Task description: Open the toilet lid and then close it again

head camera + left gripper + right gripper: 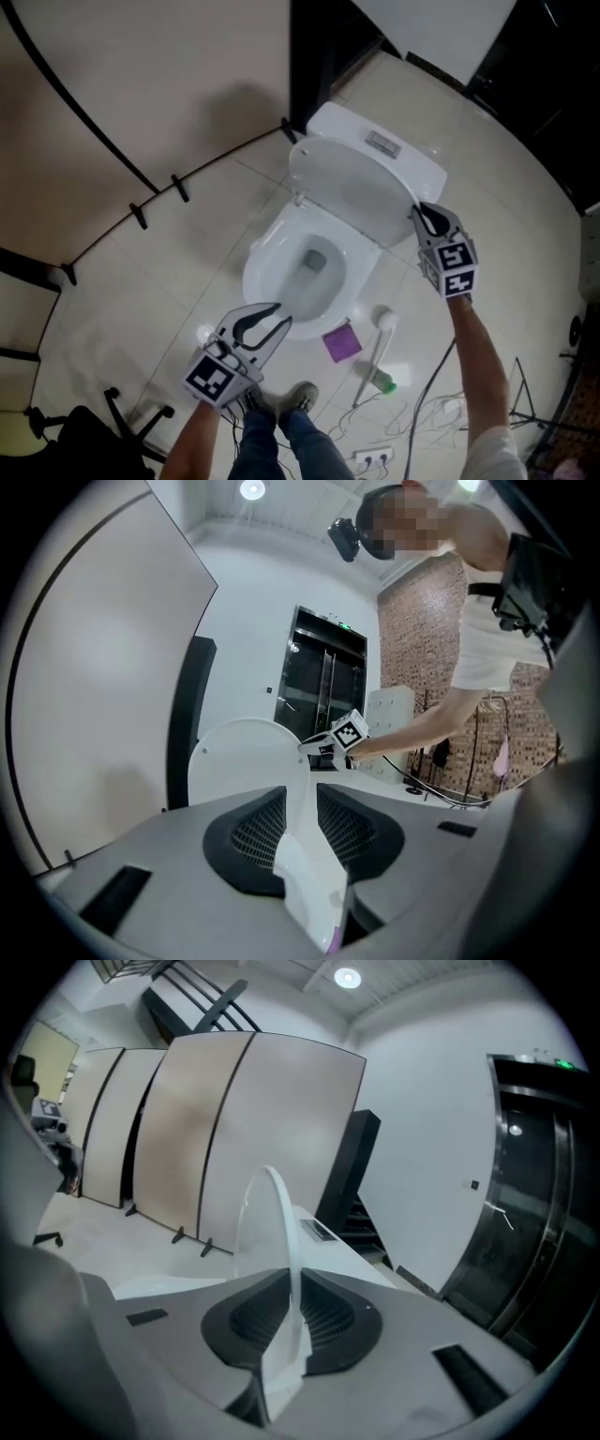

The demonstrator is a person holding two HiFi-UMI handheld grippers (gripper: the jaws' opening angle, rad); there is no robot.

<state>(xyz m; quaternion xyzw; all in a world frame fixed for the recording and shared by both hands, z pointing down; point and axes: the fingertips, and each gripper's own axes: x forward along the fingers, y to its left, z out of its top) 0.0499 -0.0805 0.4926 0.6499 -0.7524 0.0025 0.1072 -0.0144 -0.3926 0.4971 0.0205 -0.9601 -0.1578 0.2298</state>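
The white toilet lid (352, 192) stands raised, tilted back toward the tank (375, 141), and the bowl (267, 272) lies open below it. My right gripper (424, 214) is at the lid's right edge. In the right gripper view the lid (262, 1232) runs edge-on between the pads, with the right gripper (292, 1283) shut on it. My left gripper (277, 317) hovers at the bowl's front rim, jaws apart and holding nothing. Through the left gripper's (302, 799) gap I see the toilet's front, the lid (239, 761) and the right gripper (314, 747).
On the floor right of the bowl lie a purple item (342, 342), a white brush (380, 352), a green piece (384, 382), cables and a power strip (375, 459). A curved partition on black feet (141, 216) runs at the left. The person's shoes (281, 401) stand before the bowl.
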